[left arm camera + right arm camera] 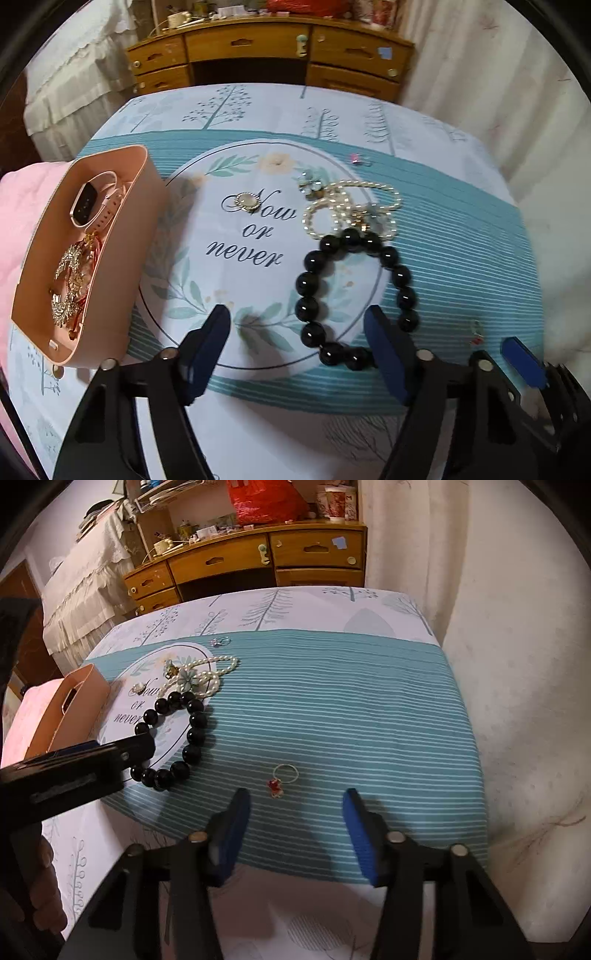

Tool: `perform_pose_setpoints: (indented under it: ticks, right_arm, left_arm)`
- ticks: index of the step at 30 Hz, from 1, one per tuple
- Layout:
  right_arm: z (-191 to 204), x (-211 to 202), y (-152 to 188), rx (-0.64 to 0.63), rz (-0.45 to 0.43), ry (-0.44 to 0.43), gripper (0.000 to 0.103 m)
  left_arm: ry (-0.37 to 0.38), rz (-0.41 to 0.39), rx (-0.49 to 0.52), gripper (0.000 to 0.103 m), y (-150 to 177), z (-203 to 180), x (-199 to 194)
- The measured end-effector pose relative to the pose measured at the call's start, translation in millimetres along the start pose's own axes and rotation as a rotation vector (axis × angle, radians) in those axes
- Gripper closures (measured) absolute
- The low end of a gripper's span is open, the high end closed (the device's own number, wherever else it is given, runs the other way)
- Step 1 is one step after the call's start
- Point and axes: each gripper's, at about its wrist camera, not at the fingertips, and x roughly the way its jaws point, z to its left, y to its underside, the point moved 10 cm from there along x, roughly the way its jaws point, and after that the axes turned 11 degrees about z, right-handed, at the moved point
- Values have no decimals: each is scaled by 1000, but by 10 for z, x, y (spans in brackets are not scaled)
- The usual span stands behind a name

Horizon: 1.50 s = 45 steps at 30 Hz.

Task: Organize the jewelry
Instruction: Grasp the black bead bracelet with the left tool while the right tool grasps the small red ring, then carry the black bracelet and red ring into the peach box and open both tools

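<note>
Two views give you different information. Only your left wrist camera looks into the pink box (122, 236): a pink smartwatch (92, 201) lies at its far end, and gold rhinestone jewelry (70, 284) with something red fills the near part. Your right wrist camera sees only the outside wall of this box (74, 709).

Your left gripper (297, 334) has its jaws apart, and the near beads of the black bead bracelet (354, 291) lie between its fingers. Your right gripper (295, 812) is also wide apart, just before a small ring with a red charm (282, 777) on the striped cloth (332, 720).

Behind the bracelet lie a pearl necklace (351, 210), a gold oval brooch (248, 202) and a small pink stud (356, 158). A wooden desk (269, 55) stands beyond the table.
</note>
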Motion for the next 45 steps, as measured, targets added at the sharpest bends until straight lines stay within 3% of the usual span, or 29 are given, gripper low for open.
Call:
perform_pose_setpoints:
  ticks: [3,5,11,16,18,22,26,32,38,45]
  right_arm:
    - [66,30,13,-35,-9,25,75]
    - [102,57,19,-68,-13,57,76]
    - [112,64,-33,-64,-39,61,78]
    - [167,76,-69,-92,-56,60,88]
    - [185,78,-77,-96,-55,55,95]
    - [180,79,-82,-86,-53,46,95]
    - [156,75,-76,-79,-52,59,95]
    - [70,24,-39,-30,-56,73,95]
    - [52,-68,-3,3,-74,102,95]
    - [162,-285,-47,55,-160,139,95]
  left_arm:
    - [-12,12,2,35,0,-8,72]
    - [-27,9,21,43,-1,-25,101]
    - [-39,-20,42,55,-29,-60,84]
    - [-17,-9,37,57,-42,-64,87]
    - [-9,-15,29,63,-59,-48,82]
    - [-7,-26,21,90,-100,44,76]
    - [60,-22,1,90,-112,93,75]
    - [94,-51,25,90,-136,92,-23]
    - [112,-117,118,90,-208,-2,-377]
    - [159,-198,187,90,-428,-53,-847]
